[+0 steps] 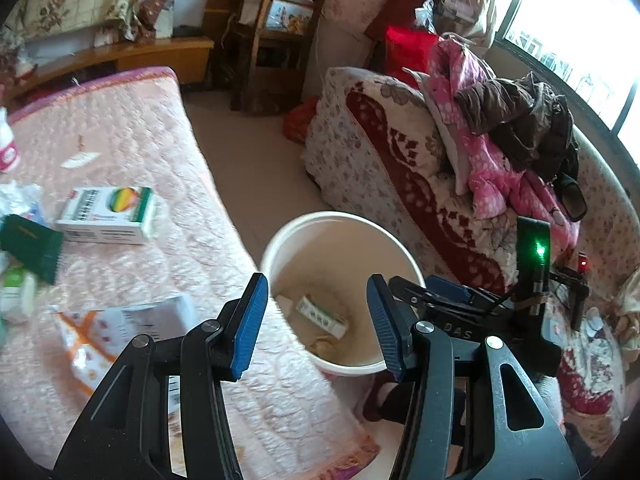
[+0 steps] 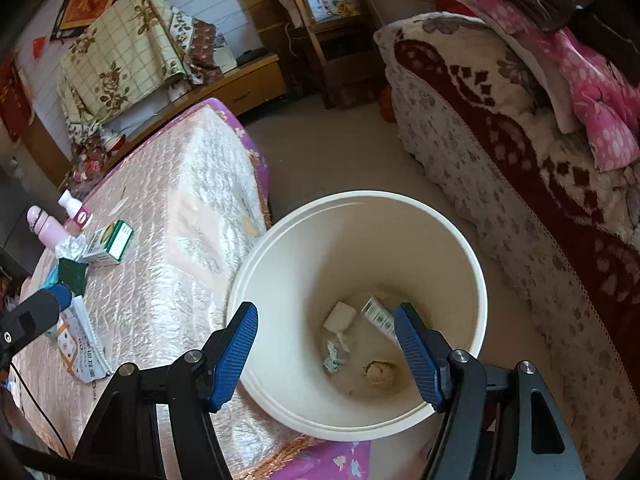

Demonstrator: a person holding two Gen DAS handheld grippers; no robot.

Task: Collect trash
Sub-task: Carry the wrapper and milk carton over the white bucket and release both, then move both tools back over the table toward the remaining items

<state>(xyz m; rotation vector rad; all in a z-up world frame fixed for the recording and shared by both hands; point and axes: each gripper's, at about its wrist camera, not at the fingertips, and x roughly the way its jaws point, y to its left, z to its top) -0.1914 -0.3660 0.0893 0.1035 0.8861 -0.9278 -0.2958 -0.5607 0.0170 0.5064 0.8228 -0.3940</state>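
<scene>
Two beds flank a strip of pale floor: a pink quilted bed (image 2: 172, 240) on one side, a floral-and-maroon blanketed bed (image 2: 500, 168) on the other, piled with pink and brown clothing (image 1: 500, 128).

Bucket (image 2: 476, 280), one: cream-white, round, open-topped, standing on the floor touching the pink bed's edge. Contents at bottom: a green-and-white carton (image 2: 378, 314), a white flat piece (image 2: 340, 316), a crumpled wrapper (image 2: 334, 354), a tan wad (image 2: 378, 372). Printing unreadable.

Trash on the pink bed, several pieces: a large orange-and-white package (image 1: 120, 332), partly hidden behind the left gripper's finger; a green-and-white medicine box (image 1: 108, 214); a dark green booklet (image 1: 30, 246); crumpled white tissue (image 1: 18, 196), cut off at the frame edge; a pink bottle (image 2: 46, 226) and a white bottle (image 2: 74, 208) at the far side.

Left gripper (image 1: 316, 320): blue-padded fingers spread apart, holding nothing, over the bed edge beside the bucket.

Right gripper (image 2: 326, 354): fingers spread wide, empty, above the bucket mouth.
</scene>
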